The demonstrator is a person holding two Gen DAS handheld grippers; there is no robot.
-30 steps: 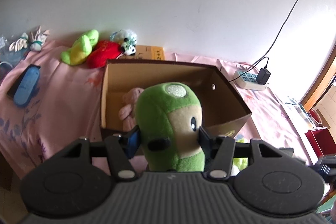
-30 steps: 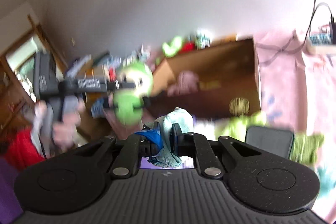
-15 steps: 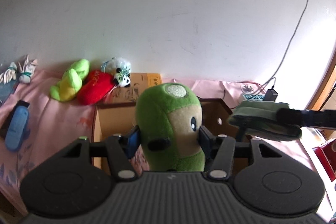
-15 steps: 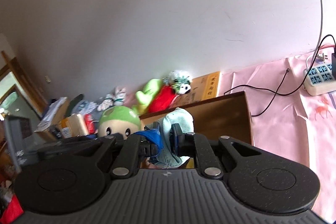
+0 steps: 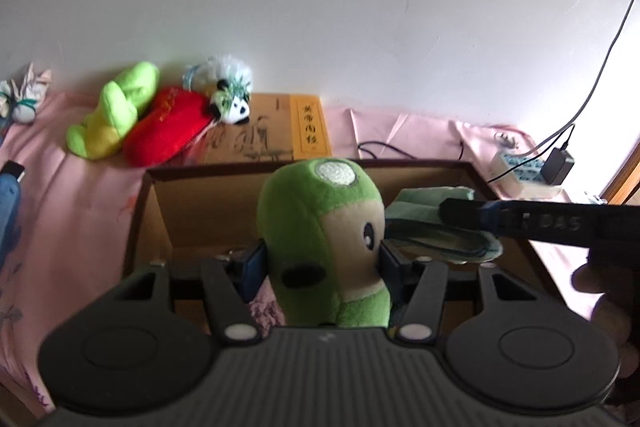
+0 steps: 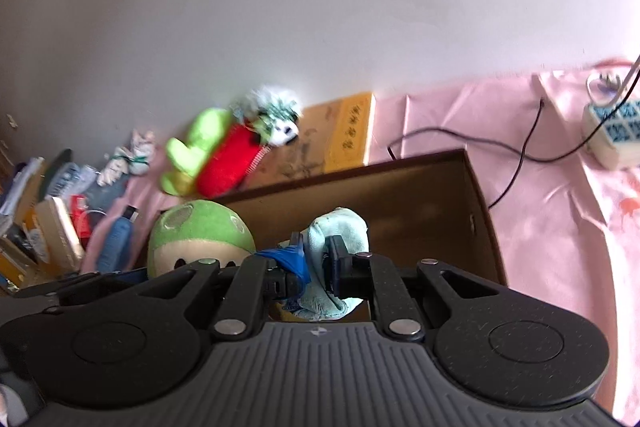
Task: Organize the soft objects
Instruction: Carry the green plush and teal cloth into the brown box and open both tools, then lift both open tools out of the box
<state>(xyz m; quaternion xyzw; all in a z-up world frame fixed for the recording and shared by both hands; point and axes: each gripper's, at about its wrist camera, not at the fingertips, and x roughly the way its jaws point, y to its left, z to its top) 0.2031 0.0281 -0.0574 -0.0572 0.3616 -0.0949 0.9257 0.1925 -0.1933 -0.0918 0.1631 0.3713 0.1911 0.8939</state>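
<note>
My left gripper is shut on a green plush toy with a beige face, held over the open brown cardboard box. My right gripper is shut on a folded pale teal cloth, also above the box. In the left wrist view the right gripper reaches in from the right with the cloth just right of the plush. In the right wrist view the plush sits left of the cloth. A pink soft thing shows low inside the box.
On the pink tablecloth behind the box lie a lime-green plush, a red plush, a small panda toy and a brown book. A power strip with cables sits at the right; clutter crowds the far left.
Both grippers moved forward over the box with their loads. The right gripper's cloth came closer in beside the green plush. The box and the toys behind it loom nearer.
</note>
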